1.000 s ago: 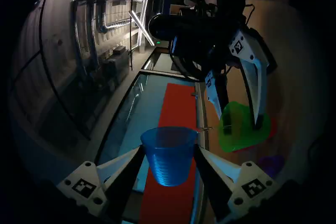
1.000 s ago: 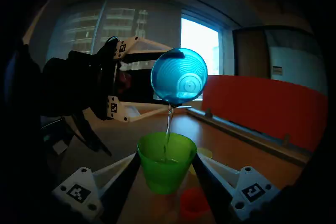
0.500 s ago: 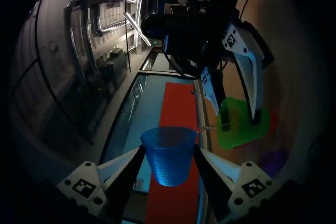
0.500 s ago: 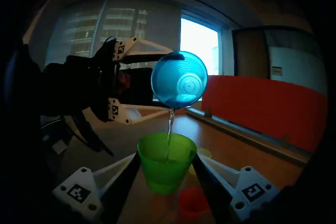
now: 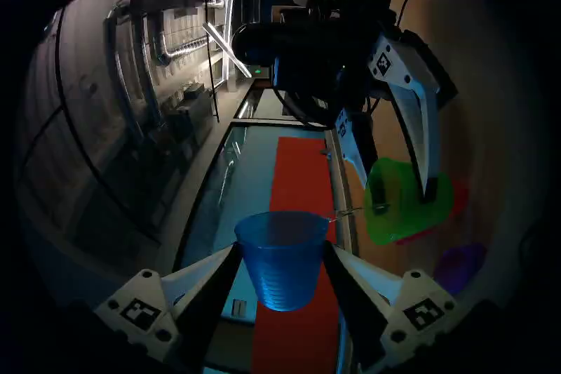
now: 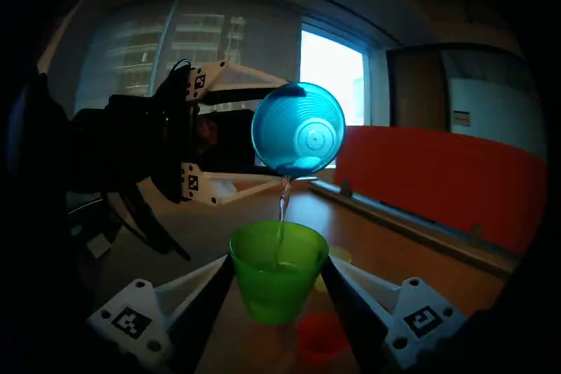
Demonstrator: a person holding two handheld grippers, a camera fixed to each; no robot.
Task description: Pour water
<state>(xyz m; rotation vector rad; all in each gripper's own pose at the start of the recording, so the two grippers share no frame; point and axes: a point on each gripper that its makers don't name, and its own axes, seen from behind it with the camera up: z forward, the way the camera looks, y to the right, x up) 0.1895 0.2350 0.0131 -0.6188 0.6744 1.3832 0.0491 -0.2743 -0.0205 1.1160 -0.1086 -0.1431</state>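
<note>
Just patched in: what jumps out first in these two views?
The blue cup, tipped on its side in the left gripper, sends a thin water stream down into the green cup, held upright in the right gripper below it. Behind them in the right gripper view, a bright window glares beside a red partition.

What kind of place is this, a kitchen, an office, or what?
Most likely an office. A wooden desk runs along a red divider panel, and the wide window looks out on tall buildings, which suggests a city workspace rather than a home kitchen.
</note>
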